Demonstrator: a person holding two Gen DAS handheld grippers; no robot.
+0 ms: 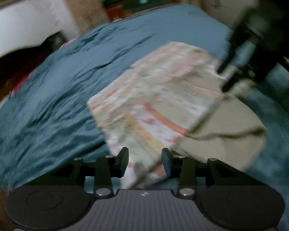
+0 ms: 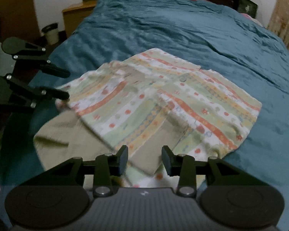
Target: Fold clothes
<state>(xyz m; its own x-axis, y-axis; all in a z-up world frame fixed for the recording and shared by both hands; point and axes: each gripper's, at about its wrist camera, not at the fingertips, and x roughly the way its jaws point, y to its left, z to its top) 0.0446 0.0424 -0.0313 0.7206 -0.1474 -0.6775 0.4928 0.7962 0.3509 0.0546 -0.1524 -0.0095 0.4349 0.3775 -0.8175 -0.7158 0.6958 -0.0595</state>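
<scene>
On the teal bed [image 2: 183, 28], the striped garment [image 2: 163, 100] lay folded crosswise just ahead of my right tool [image 2: 145, 158], its near hem nearest those parted, empty fingers.

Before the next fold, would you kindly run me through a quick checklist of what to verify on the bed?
1. Left gripper open, pads off the cloth: ok.
2. Right gripper open, nothing pinched: ok.
3. Floral striped garment lies on the teal bedspread: ok.
4. Garment folded neatly: not ok, its plain inner side shows at the near edge.
5. Garment fully flat: cannot tell, left wrist view is blurred.
</scene>
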